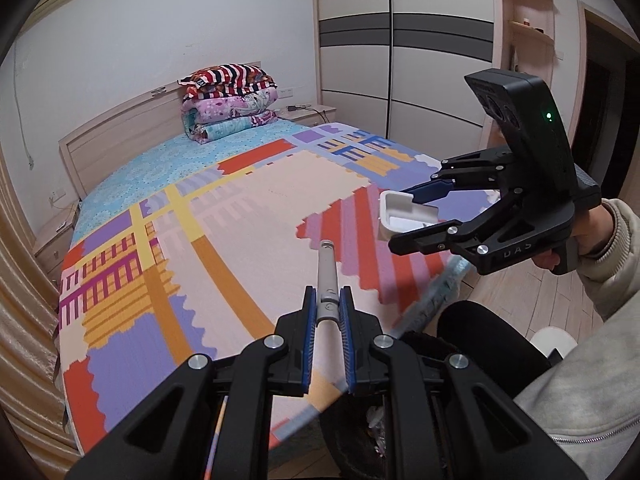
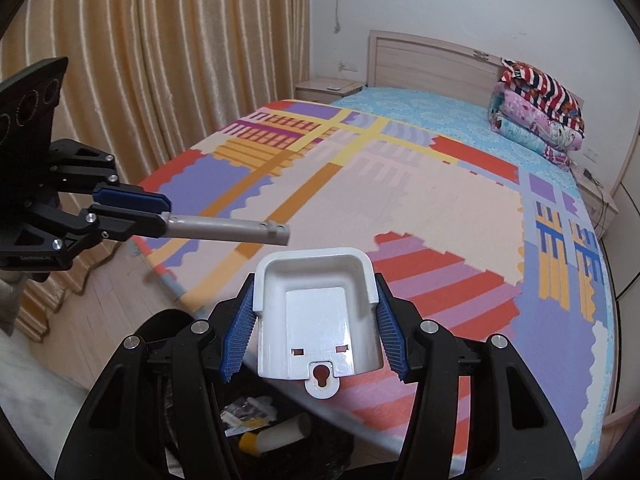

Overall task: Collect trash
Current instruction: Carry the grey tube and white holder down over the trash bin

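Note:
My left gripper (image 1: 328,300) is shut on a grey plastic tube (image 1: 327,280) that sticks forward over the bed; it also shows in the right wrist view (image 2: 228,230) at the left. My right gripper (image 2: 316,312) is shut on a white plastic holder (image 2: 318,312), an open tray-like bracket with a keyhole tab. In the left wrist view the right gripper (image 1: 416,216) holds that holder (image 1: 404,216) at the right, above the bed's near edge. A black trash bin (image 2: 280,436) with several scraps in it stands below both grippers; it also shows in the left wrist view (image 1: 480,344).
A bed with a colourful patchwork cover (image 1: 240,216) fills the middle. Folded quilts (image 1: 228,108) lie at the headboard. Gold curtains (image 2: 160,60) hang along the bed's far side. A wardrobe (image 1: 400,40) and a doorway stand at the right. Wooden floor (image 2: 112,300) lies by the bin.

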Demonstrator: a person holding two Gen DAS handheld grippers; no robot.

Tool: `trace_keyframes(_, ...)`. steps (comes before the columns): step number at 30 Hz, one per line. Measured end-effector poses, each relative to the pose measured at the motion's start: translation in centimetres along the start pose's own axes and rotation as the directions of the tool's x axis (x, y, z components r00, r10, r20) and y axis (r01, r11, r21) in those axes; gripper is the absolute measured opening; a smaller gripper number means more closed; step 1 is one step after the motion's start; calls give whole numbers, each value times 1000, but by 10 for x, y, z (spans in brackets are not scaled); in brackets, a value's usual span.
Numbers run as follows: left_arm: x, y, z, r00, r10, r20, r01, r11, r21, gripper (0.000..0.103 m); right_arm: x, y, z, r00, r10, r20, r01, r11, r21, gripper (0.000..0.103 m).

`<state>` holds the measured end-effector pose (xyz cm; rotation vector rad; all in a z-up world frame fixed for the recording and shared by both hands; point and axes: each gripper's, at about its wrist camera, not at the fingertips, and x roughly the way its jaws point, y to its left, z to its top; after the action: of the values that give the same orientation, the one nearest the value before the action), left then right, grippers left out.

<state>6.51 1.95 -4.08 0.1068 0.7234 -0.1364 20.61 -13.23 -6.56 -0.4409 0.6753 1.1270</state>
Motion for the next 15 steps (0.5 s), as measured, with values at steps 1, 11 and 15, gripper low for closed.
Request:
trace_keyframes(1,-1,-5,-4,1000,-1,-1,2,1000,3,11,-1,4,-4,1000,6,-2,-6,1000,-3,55)
trace_keyframes(11,-3,-38,-50,994,-110,-27,107,991,-80,11,4,36,-57,996,-26,-90,22,999,-44,55)
trace_keyframes(15,8,-42,-76,985,-161,-59,149,974,-170,11,10,42,-78,993,5,-117,-6,1000,-9,55)
